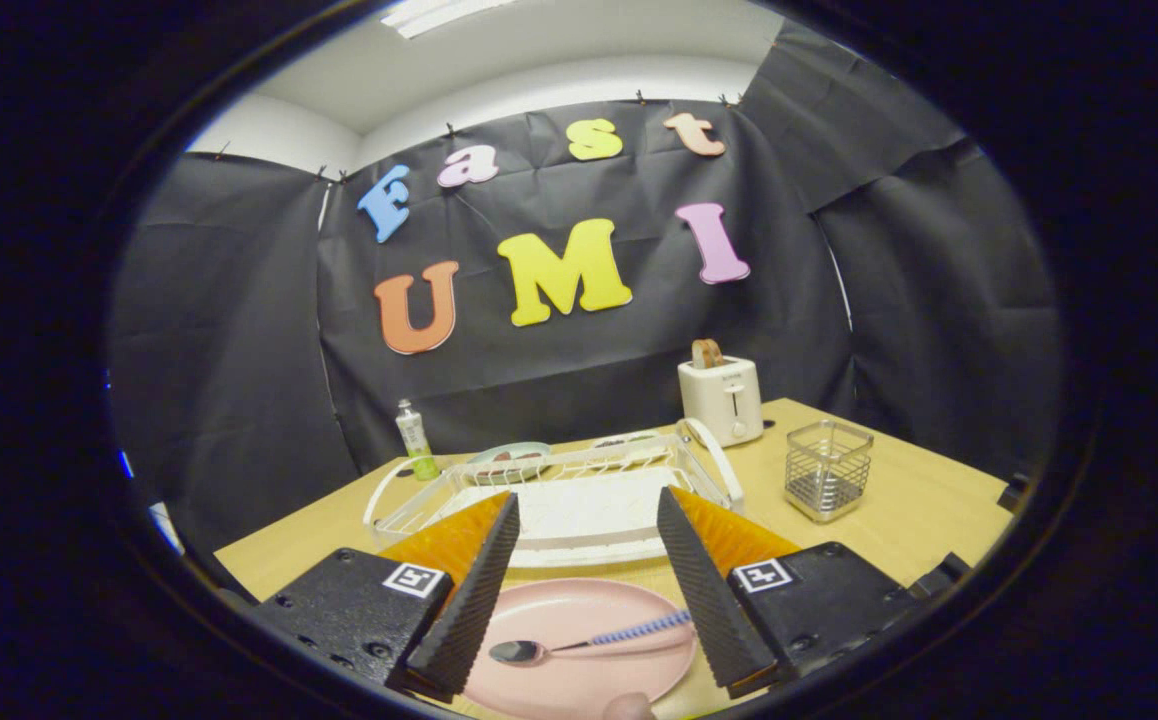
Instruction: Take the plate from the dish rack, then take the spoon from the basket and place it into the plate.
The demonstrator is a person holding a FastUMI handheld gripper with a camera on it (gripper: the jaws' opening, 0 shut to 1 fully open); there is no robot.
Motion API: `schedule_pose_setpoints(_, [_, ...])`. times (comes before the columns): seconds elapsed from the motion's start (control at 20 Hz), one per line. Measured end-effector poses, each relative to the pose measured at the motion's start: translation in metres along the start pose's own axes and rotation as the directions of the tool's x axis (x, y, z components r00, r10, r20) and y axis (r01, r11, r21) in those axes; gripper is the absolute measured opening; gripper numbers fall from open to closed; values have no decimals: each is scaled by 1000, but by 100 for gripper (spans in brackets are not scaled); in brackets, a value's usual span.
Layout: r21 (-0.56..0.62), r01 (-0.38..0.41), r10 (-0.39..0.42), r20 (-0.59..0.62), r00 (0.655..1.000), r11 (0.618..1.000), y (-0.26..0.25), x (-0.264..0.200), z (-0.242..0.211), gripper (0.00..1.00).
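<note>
Gripper [587,590] fingers spread wide, empty, above the pink plate [579,640] at the table's near edge; spoon [589,642] lies inside it. Advisable finish: lift straight up, clearing the dish rack [559,490] beyond.

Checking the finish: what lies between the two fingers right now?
In the gripper view, the pink plate with the spoon lying on it sits between the open fingers; neither finger touches them.
</note>
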State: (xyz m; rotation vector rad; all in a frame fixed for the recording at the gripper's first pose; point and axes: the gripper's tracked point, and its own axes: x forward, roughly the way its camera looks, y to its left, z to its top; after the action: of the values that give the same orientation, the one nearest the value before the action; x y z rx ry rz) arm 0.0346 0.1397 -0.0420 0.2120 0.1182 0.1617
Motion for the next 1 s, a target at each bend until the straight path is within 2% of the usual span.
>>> schedule_pose_setpoints(0.25, [-105, 16, -7, 84, 996, 994, -3, -16, 37, 95])
schedule_pose_setpoints(0.4, [-120, 27, -13, 120, 993, 992, -11, -28, 53, 99])
schedule_pose_setpoints(0.9, [-188, 180, -135, 233, 963, 966, -79, -92, 87, 99])
schedule_pose_setpoints(1.0, [-188, 188, -141, 240, 961, 964, -87, -103, 87, 99])
